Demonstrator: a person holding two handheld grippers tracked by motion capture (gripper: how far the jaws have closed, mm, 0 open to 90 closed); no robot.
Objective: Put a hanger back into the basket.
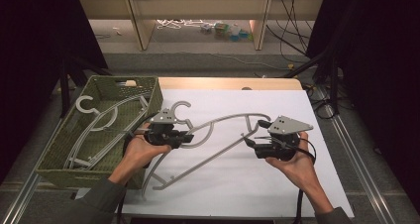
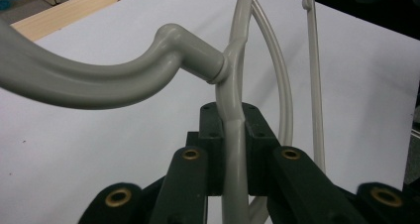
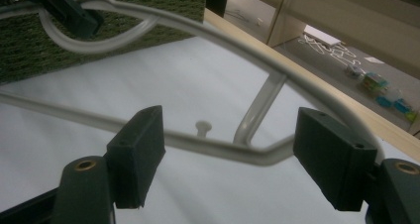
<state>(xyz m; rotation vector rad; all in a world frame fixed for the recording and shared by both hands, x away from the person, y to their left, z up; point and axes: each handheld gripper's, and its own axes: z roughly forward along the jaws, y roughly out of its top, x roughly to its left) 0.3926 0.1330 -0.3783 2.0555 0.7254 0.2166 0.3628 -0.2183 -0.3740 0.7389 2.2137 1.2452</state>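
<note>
Clamping the grey plastic clothes hanger near its hook over the white table, left tool carries it while right tool stands released around its far end.

My worktop is covered with a big white sheet, and a strip of light wood shows along its far edge. A grey hanger is on the white sheet in front of me, with its low end down on the sheet near my left arm. A green basket sits at the left side of the worktop, right beside the white sheet. Another grey hanger lies inside that basket. Past the far edge I see the grey floor.
</note>
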